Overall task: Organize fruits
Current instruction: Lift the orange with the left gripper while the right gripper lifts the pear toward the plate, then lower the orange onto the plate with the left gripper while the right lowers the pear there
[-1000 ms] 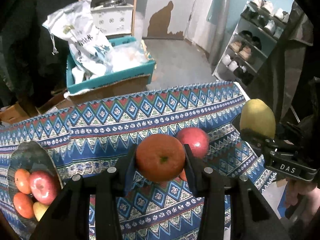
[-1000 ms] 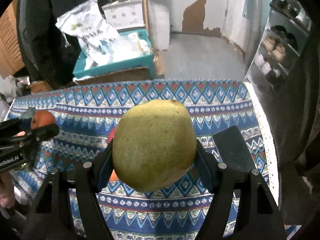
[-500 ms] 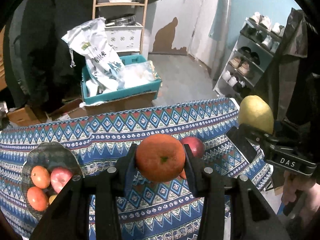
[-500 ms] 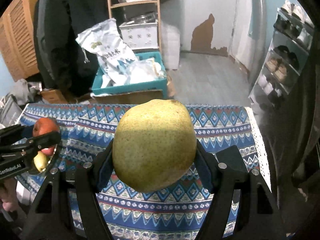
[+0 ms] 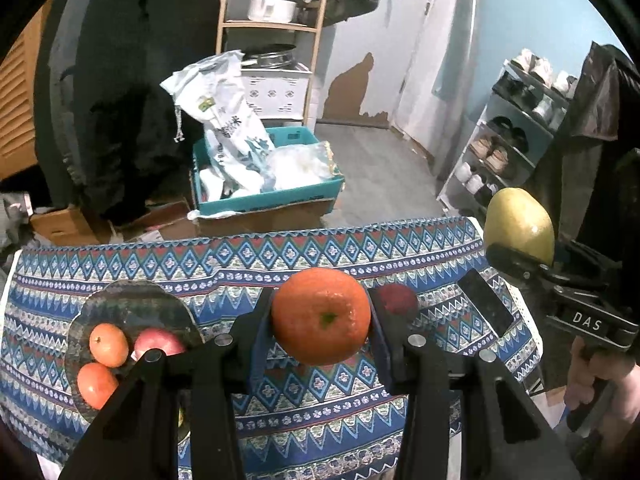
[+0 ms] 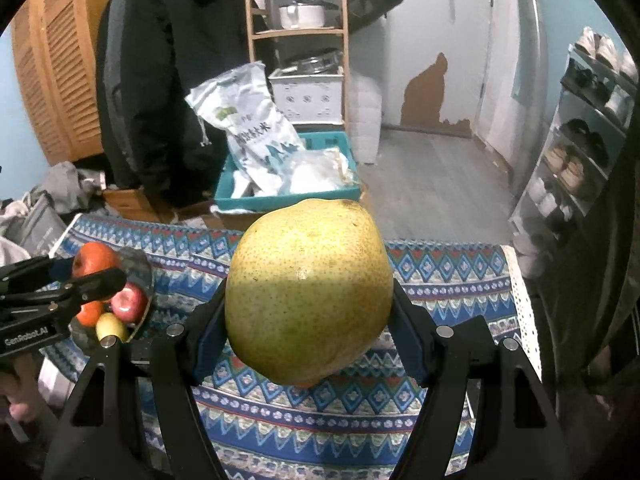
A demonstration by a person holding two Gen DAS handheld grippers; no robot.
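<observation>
My left gripper (image 5: 320, 316) is shut on an orange (image 5: 321, 317), held well above the patterned tablecloth (image 5: 280, 260). My right gripper (image 6: 308, 312) is shut on a large yellow-green pear (image 6: 308, 292), also raised; the pear (image 5: 518, 224) shows at the right of the left wrist view. A dark glass plate (image 5: 132, 304) at the table's left holds two oranges (image 5: 108, 344) and a red apple (image 5: 158, 344); the plate (image 6: 138, 268) also carries a small yellow fruit (image 6: 112, 326). Another red apple (image 5: 396, 298) lies on the cloth behind the left gripper's right finger.
A black phone (image 5: 484, 308) lies near the table's right edge. Beyond the table are a teal crate (image 5: 264, 196) with white bags, a wooden shelf (image 5: 272, 28) with pots, a shoe rack (image 5: 516, 128) at right and a person in dark clothes (image 6: 160, 80).
Both grippers have risen with their fruit, so the table looks smaller and lower. The plate has slid further into the left wrist view, and more of the room shows.
</observation>
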